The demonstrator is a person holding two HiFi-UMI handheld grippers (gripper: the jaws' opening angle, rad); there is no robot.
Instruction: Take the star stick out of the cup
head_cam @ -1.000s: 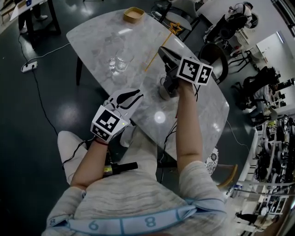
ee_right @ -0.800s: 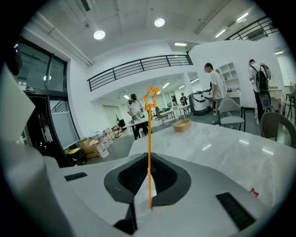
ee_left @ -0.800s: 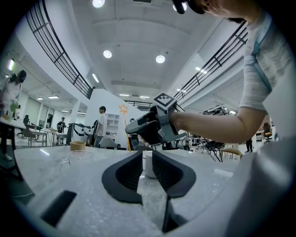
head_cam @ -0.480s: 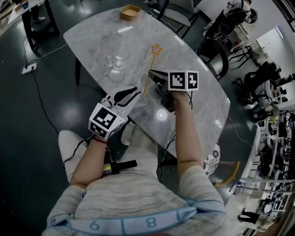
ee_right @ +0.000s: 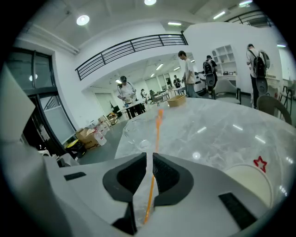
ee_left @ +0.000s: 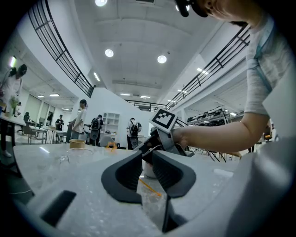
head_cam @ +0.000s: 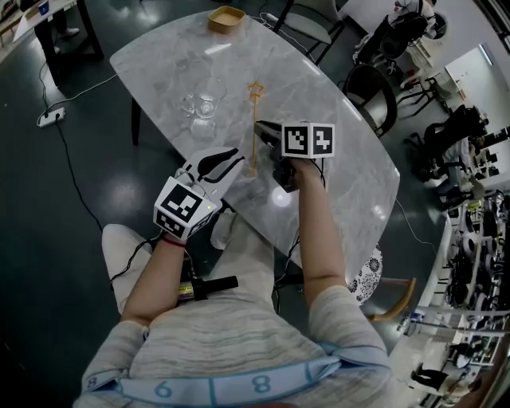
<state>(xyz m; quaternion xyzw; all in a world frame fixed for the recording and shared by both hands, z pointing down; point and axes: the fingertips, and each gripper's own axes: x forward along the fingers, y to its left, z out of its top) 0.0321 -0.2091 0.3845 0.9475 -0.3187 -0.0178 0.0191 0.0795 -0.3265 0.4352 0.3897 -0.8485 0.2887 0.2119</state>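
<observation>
Since 0.5 s ago the right tongs (head_cam: 261,130) (ee_right: 149,159) have shifted slightly toward the person, and the stick (head_cam: 253,151) (ee_right: 156,139) has swung from a slant to nearly straight up the head view. Left tongs (head_cam: 235,155) (ee_left: 142,157) have kept their place at the near desk (head_cam: 159,64) edge.

Right tongs: clenched on the stick, which runs between the 2 jaws and on past them over the desk. Its star (head_cam: 256,88) points away from the person, toward the far side.

Stick location: clear of the white cup (ee_right: 249,185) (ee_left: 147,170). That cup, marked with a red star, stands on the desk just to the right of the right tongs and is seen beyond the left tongs.

Left tongs: jaws drawn together at the tips, nothing gripped. The stick's lower end shows through the gap behind those tips; contact cannot be told.

1 clear glass (head_cam: 209,97) stands farther out on the desk, left of the star. 1 tan bowl (head_cam: 225,19) sits at the far edge.
</observation>
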